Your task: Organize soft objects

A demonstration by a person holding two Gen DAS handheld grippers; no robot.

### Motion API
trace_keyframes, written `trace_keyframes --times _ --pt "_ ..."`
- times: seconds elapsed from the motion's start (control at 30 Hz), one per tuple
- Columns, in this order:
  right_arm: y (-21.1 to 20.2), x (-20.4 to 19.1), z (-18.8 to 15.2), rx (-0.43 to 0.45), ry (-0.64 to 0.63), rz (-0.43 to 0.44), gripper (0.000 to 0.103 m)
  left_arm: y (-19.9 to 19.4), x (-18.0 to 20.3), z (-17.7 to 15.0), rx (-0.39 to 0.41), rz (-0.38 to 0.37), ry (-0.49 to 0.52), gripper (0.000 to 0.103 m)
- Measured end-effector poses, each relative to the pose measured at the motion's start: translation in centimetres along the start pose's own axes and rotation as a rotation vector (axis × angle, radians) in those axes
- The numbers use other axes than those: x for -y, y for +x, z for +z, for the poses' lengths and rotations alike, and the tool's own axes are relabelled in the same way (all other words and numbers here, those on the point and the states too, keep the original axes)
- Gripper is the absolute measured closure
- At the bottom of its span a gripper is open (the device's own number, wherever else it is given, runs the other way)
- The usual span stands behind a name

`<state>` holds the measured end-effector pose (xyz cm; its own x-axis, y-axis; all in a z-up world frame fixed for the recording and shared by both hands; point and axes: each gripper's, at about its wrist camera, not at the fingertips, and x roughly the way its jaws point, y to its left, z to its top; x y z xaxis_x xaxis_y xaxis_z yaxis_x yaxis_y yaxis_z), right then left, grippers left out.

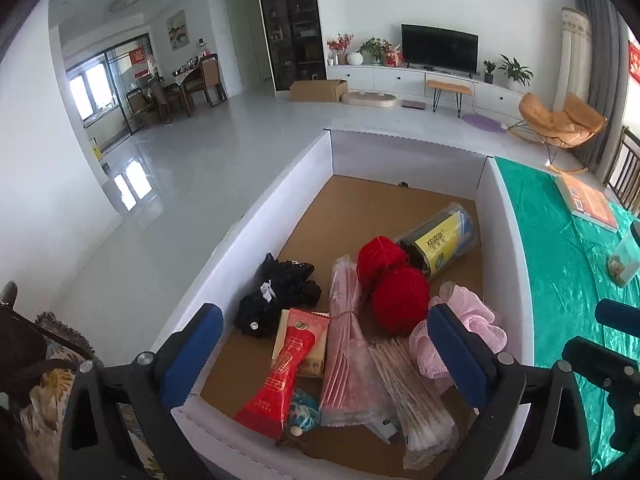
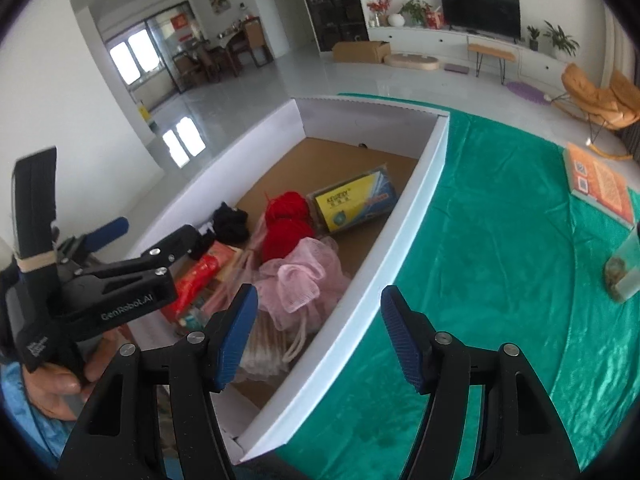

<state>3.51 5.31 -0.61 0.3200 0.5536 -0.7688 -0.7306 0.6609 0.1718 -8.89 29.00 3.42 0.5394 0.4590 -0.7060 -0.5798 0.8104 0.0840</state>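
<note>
A white box [image 1: 280, 184] with a cardboard floor holds the soft things. Inside lie two red yarn balls [image 1: 400, 300], a pink mesh pouf [image 1: 472, 320], a black lace cloth [image 1: 276, 296], a red packet [image 1: 280, 368], wrapped pink sticks [image 1: 348, 320] and a yellow-labelled pack [image 1: 444, 244]. My left gripper [image 1: 326, 356] hovers open above the box's near end, its pads touching nothing. My right gripper [image 2: 320, 332] stands open over the box's right wall [image 2: 384, 264], with the pouf [image 2: 300, 280] just ahead of its left finger. A hand holds the left gripper [image 2: 152, 236] in the right wrist view.
The box sits on a table covered in green cloth [image 2: 500, 240]. On the cloth to the right lie an orange book [image 2: 600, 184] and a glass jar [image 2: 624, 272]. A patterned chair cushion [image 1: 52, 380] is at the near left. Beyond is open floor.
</note>
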Motion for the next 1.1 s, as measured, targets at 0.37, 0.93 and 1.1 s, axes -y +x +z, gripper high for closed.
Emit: trace_keyframes --times 0.37,0.93,1.1 --pt "0.2 -1.9 -0.5 -0.076 -0.048 -0.086 0.036 -1.0 0.0 -0.7 0.002 0.015 -0.007 0.002" --pt "0.9 -5.7 -1.3 -0.104 -0.157 -0.13 0.035 -2.1 -0.8 -1.0 0.004 -0.007 -0.034 0.002" --pt "0.5 -6.1 -1.3 -0.092 -0.165 -0.134 0.035 -3.1 -1.2 -0.8 0.018 -0.005 -0.041 0.002"
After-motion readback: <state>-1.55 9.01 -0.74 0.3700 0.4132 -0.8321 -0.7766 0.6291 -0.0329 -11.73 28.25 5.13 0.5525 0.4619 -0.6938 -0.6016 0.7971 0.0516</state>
